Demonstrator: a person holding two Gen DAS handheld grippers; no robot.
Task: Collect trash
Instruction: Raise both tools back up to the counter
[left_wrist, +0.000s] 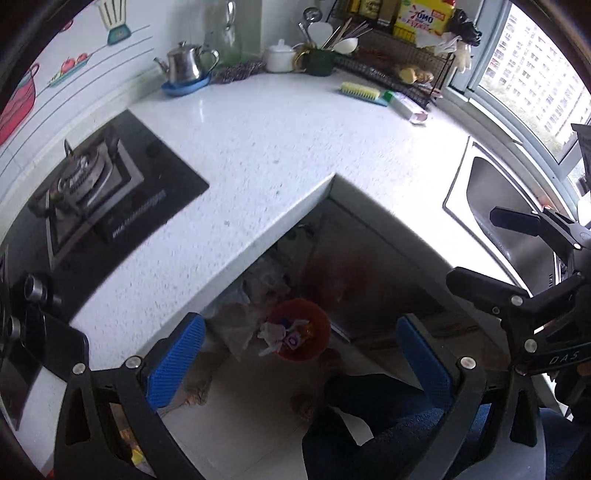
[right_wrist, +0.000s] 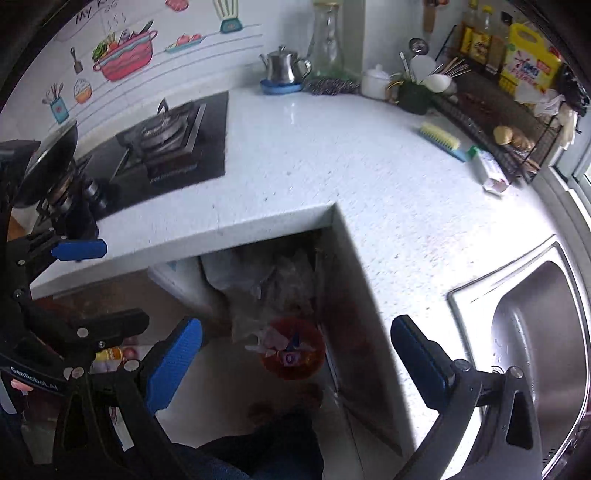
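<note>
A round orange bin (left_wrist: 300, 334) (right_wrist: 292, 349) stands on the floor in the inner corner of the L-shaped white counter (left_wrist: 258, 147) (right_wrist: 332, 158). It holds crumpled paper and wrappers (left_wrist: 280, 334) (right_wrist: 280, 345). My left gripper (left_wrist: 301, 354) hangs high above the bin, open, with nothing between its blue pads (left_wrist: 173, 362). My right gripper (right_wrist: 295, 362) is also high over the bin, open wide and empty. Each gripper shows at the edge of the other's view, the right one (left_wrist: 480, 254) over the sink side, the left one (right_wrist: 107, 284) over the hob side.
A black gas hob (left_wrist: 107, 199) (right_wrist: 166, 144) lies at the left and a steel sink (left_wrist: 509, 206) (right_wrist: 535, 325) at the right. A kettle (left_wrist: 186, 64), jars, a scrub brush (left_wrist: 362, 92) and a loaded rack (left_wrist: 402, 51) line the back. Plastic bags (right_wrist: 266, 280) sit under the counter. The person's legs (left_wrist: 369, 424) are below.
</note>
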